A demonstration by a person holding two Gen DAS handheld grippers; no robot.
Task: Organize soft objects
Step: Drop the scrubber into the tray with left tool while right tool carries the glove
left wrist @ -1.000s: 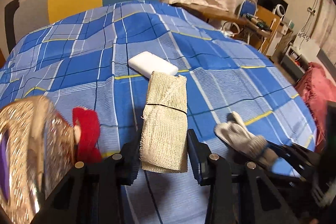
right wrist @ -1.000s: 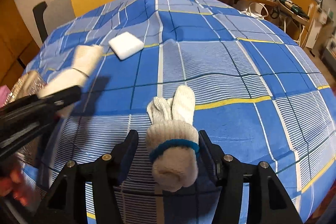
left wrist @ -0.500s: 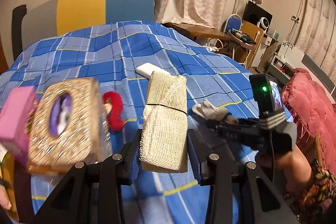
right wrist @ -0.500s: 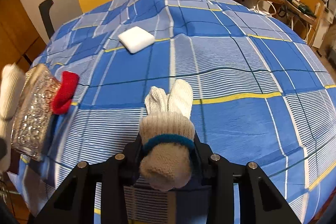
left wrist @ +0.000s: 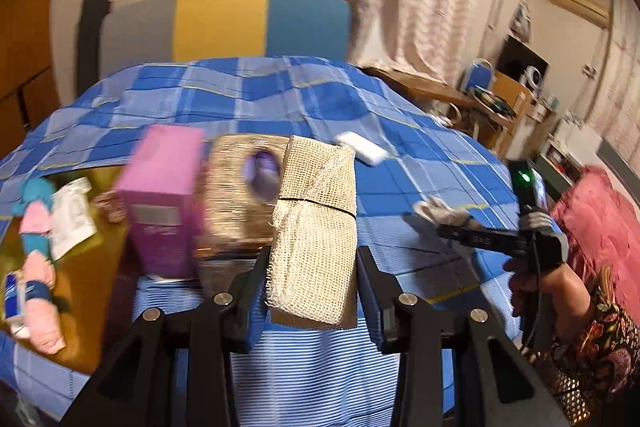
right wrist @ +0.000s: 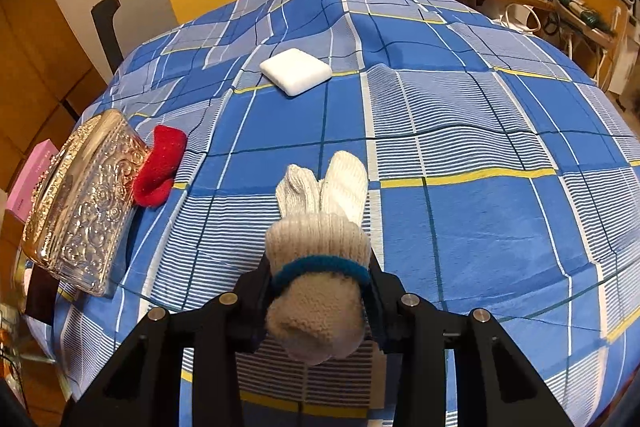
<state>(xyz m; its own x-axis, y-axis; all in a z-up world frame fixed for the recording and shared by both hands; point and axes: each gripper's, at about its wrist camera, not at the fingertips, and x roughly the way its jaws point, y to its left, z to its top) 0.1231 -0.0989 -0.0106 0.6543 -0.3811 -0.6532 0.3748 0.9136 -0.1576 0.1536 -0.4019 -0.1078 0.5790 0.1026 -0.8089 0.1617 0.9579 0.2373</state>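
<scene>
Left hand-held gripper (left wrist: 312,291) clamps mesh cloth (left wrist: 314,227), angled downward (right hand-held gripper (right wrist: 318,301) pinches glove (right wrist: 320,267)).

No readable text; pink box (left wrist: 162,203) label blurred (illegible)

Warm, dim indoor light; fisheye bending at edges.
Left view motion-blurred, worst at pink box (left wrist: 162,203); right view sharp, corners vignetted black.

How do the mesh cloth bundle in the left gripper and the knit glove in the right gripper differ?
The mesh cloth bundle is open-weave, beige, folded flat and tied with a thin dark band. The knit glove is close-knit, off-white, rolled rounder, with a blue cuff band. Each is gripped between its gripper's fingers.
</scene>
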